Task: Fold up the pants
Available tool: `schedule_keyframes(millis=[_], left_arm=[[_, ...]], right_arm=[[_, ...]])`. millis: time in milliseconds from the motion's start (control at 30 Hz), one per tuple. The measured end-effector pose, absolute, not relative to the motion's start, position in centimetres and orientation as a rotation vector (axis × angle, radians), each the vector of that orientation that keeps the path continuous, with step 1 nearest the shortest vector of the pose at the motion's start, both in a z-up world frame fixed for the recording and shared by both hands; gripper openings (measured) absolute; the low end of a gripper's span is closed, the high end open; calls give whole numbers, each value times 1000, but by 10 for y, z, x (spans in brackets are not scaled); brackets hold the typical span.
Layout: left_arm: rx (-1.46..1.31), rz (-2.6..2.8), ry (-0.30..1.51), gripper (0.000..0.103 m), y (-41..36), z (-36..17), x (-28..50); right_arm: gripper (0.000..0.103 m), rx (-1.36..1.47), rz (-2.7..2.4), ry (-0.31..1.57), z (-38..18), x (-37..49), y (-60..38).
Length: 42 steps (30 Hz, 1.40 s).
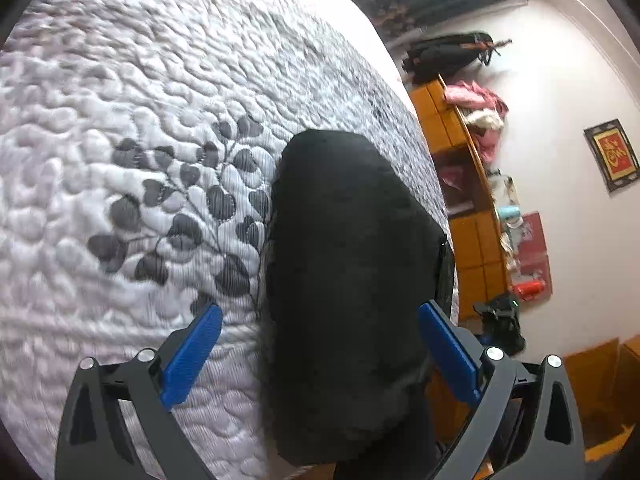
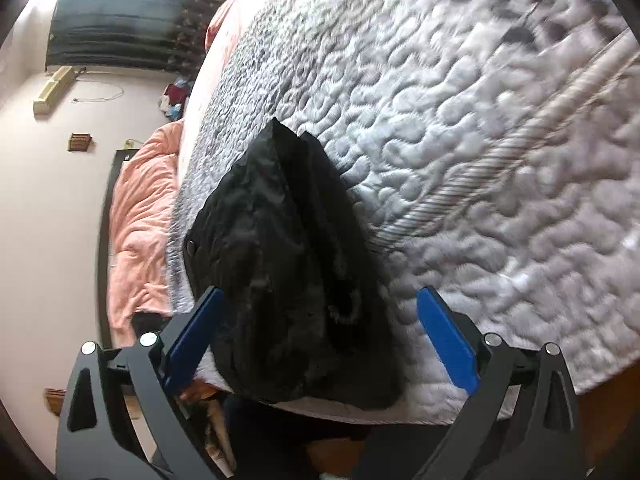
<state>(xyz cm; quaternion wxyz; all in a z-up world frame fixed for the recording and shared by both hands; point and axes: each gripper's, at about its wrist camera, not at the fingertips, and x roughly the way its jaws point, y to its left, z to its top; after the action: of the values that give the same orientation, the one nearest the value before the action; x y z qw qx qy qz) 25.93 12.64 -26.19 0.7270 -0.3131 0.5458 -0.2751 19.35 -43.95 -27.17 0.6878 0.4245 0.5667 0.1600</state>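
Lying near the edge of the white quilted mattress with grey leaf stitching, the black, softly creased fabric pants are gathered into a compact, thick bundle, so the folding looks close to finished. Seen from the right wrist, the bundle narrows to a peak on its far end, and a small round button shows on its left side.

Both tools hover above the bundle with nothing between their blue pads. The left gripper has its fingers spread wide, one on each side of the pants; the right gripper is just as wide apart and likewise straddles the cloth.

By my judgement, the step in hand is the release or check after a fold. A next move would call for either a last tidy press of the peaked end or a grip on one short edge for a further fold.
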Motion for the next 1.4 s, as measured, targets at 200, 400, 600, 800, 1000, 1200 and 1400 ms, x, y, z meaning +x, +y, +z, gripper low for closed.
schedule_keyframes(millis=[200, 400, 600, 800, 1000, 1200, 1400], left_arm=[[-690, -680, 1352, 99, 120, -299, 288], [-776, -730, 1335, 99, 123, -306, 288], [-803, -794, 1336, 99, 114, -306, 289], [-789, -792, 1364, 99, 86, -313, 297], [-791, -806, 1372, 99, 71, -309, 295], [-623, -724, 1352, 98, 43, -301, 294], [-620, -647, 1340, 90, 40, -297, 292]], right_arm=[[97, 939, 419, 1340, -293, 215, -427], [98, 973, 506, 1336, -299, 225, -411], [98, 947, 539, 1370, -308, 230, -391], [101, 985, 533, 1350, -312, 235, -392], [101, 953, 593, 1364, -314, 239, -378], [101, 945, 606, 1349, -315, 241, -377], [99, 898, 598, 1350, -309, 246, -367]])
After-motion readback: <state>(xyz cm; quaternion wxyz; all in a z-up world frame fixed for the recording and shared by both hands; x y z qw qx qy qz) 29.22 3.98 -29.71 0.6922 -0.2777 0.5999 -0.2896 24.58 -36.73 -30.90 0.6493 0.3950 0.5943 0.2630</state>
